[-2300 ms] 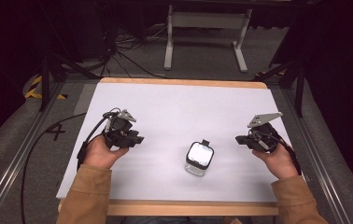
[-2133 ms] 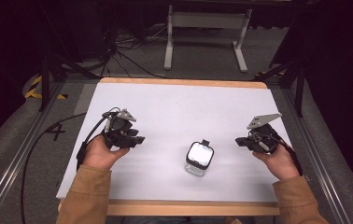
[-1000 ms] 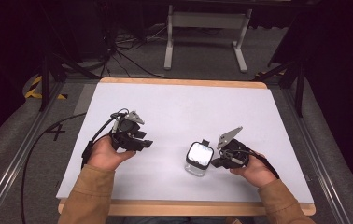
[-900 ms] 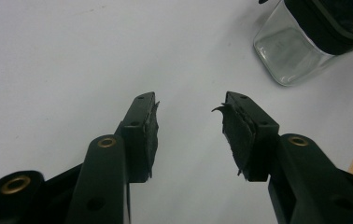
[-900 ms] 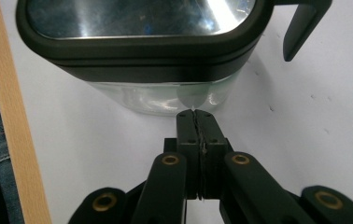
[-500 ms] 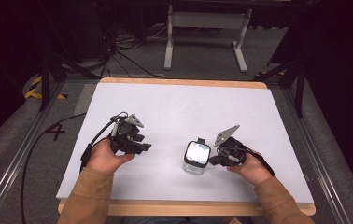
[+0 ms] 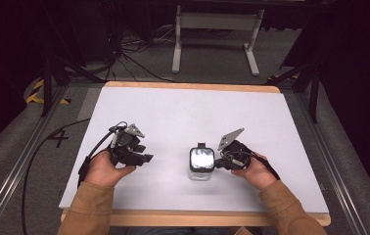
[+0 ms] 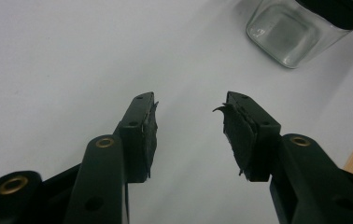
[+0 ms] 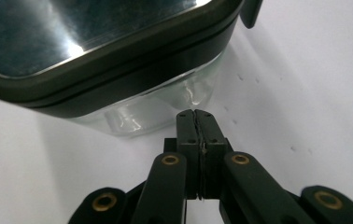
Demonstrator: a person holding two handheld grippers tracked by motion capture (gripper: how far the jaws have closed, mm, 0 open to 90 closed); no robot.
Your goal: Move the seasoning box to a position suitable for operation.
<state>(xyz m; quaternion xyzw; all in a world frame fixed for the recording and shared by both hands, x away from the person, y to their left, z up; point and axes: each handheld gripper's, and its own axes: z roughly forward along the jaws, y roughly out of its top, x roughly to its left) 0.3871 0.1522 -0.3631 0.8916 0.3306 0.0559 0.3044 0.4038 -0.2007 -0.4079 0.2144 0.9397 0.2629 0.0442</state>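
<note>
Right claw nudging the jar
Its jaws are pressing together, empty; left claw is gaping, empty; next probably opening to grip.

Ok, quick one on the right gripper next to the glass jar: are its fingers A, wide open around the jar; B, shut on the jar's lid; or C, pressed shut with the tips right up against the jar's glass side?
C: in the right gripper view the right gripper has its fingers pressed together with nothing between them, tips at the glass wall of the jar, below its black lid.
</note>
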